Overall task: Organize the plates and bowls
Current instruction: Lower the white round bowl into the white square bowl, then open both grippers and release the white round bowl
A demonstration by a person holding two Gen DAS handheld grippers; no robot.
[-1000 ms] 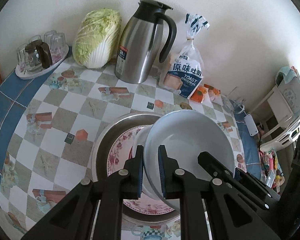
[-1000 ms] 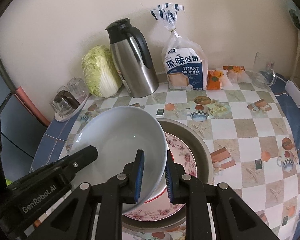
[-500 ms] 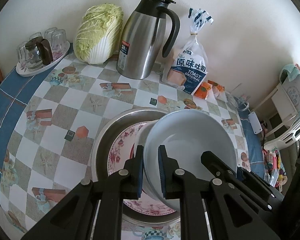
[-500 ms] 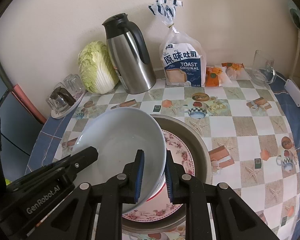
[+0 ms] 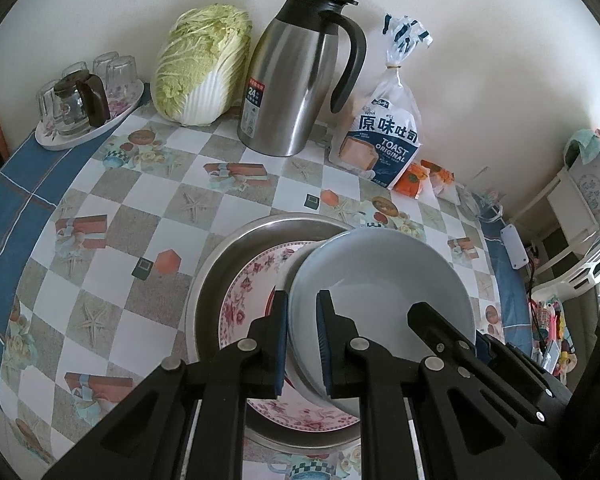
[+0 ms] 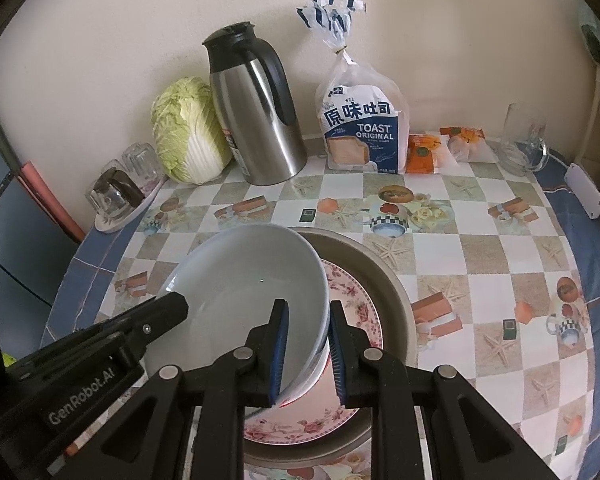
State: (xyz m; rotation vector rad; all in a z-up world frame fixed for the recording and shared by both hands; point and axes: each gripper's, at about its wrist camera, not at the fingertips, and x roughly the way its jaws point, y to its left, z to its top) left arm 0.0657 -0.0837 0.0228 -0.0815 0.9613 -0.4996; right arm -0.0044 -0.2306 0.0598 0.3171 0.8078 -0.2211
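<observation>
A pale grey bowl is held above a pink floral plate that lies in a round metal basin. My left gripper is shut on the bowl's left rim. My right gripper is shut on the bowl's right rim, above the floral plate and the basin. A second white bowl with a red band sits nested right under the grey one; whether the two touch is hidden.
At the back stand a steel thermos jug, a cabbage, a toast bag, orange snack packs and a tray of glasses. A glass jug stands at the back right. The table's edge curves at both sides.
Both grippers have drawn back and up a little with the grey bowl; the table items look farther away. The grip on the bowl is unchanged.
</observation>
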